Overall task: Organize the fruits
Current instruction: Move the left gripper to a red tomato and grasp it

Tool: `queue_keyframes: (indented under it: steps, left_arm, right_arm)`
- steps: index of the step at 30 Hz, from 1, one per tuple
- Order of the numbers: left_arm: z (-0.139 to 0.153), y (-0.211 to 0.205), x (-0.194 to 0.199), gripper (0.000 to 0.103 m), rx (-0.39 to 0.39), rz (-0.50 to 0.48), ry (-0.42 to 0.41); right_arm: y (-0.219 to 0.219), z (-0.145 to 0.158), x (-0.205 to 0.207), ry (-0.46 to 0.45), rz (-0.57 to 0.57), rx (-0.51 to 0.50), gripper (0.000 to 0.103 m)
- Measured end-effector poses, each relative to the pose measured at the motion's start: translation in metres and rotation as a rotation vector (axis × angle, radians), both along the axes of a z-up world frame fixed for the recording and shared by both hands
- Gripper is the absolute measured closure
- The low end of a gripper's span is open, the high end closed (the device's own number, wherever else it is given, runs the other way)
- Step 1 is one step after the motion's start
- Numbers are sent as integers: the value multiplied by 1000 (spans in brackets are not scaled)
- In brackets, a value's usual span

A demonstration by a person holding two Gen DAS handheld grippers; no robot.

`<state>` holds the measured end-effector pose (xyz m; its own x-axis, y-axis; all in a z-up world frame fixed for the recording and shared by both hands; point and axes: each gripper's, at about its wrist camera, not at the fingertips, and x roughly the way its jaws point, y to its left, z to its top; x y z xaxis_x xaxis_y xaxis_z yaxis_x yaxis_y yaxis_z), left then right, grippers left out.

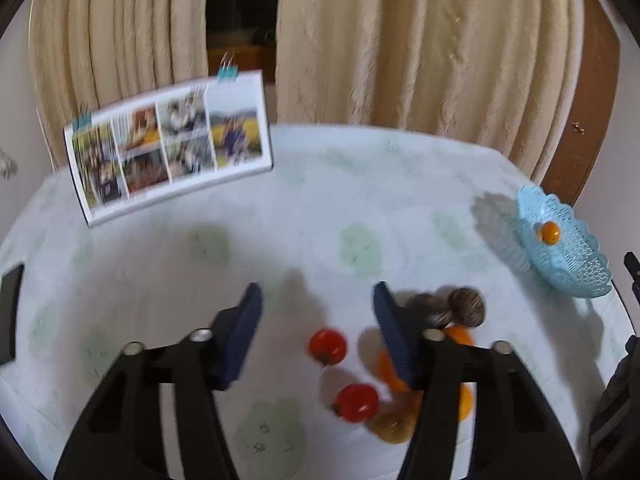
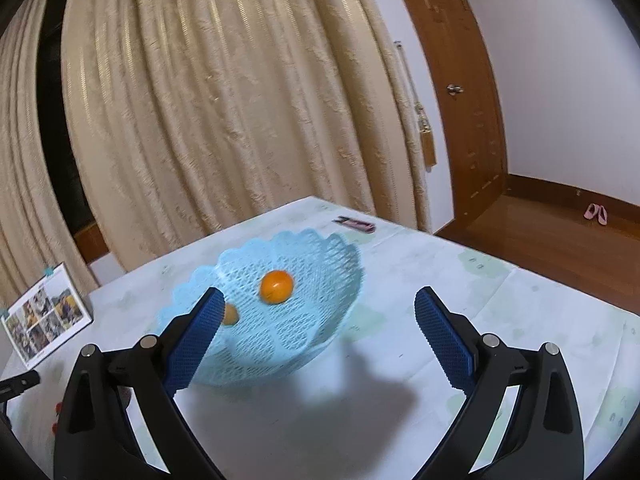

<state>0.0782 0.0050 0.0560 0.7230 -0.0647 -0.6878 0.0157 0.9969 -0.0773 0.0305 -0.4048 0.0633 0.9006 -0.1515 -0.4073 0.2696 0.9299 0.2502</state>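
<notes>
Two tools, both spread apart and empty: your left tool (image 1: 318, 304) hangs over the fruit pile (image 1: 384, 376) on the counter (image 1: 320, 208), tomato (image 1: 327, 346) at 6 o'clock; your right tool (image 2: 316, 312) hangs by the basket (image 2: 320, 344), probably having dropped the orange (image 2: 276, 286) inside.

Oranges (image 1: 390, 368): largely hidden behind the left gripper's right finger (image 1: 394, 338); count unclear.
Second fruit (image 2: 230, 314): in the basket (image 2: 320, 340), half hidden by a right-gripper finger (image 2: 196, 338).
Photo sheet (image 1: 168, 144): blurred; pictures unreadable.
Dark slab (image 1: 10, 312): cut off at the left edge; kind unclear.
Brown fruits (image 1: 466, 306): blurred; kind unclear.
</notes>
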Motion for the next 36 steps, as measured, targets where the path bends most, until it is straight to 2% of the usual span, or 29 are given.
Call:
queue_keyframes:
  steps: [3, 6, 13, 19, 20, 24, 29, 34, 36]
  left_arm:
    - [-15, 7, 6, 65, -39, 1, 58]
    - [-24, 4, 10, 67, -63, -23, 87]
    - [-44, -1, 18, 72, -57, -41, 137]
    - [-48, -1, 19, 73, -46, -42, 132]
    - [-48, -1, 19, 77, -44, -39, 131]
    - [-47, 2, 17, 77, -60, -38, 135]
    - [-36, 4, 9, 77, -76, -42, 102]
    - [-20, 6, 0, 77, -75, -26, 52]
    - [-15, 6, -4, 77, -73, -25, 36]
  right_arm:
    - [15, 0, -1, 11, 43, -10, 6]
    - [36, 0, -1, 26, 112, -21, 6]
    - [84, 1, 5, 72, 299, -22, 6]
    - [122, -3, 9, 113, 436, -35, 6]
    - [126, -3, 12, 122, 453, -33, 6]
    - [140, -10, 16, 171, 520, -6, 6]
    - [153, -14, 26, 236, 585, 14, 8]
    - [169, -26, 49, 323, 615, -40, 34]
    - [173, -33, 57, 359, 640, -36, 38]
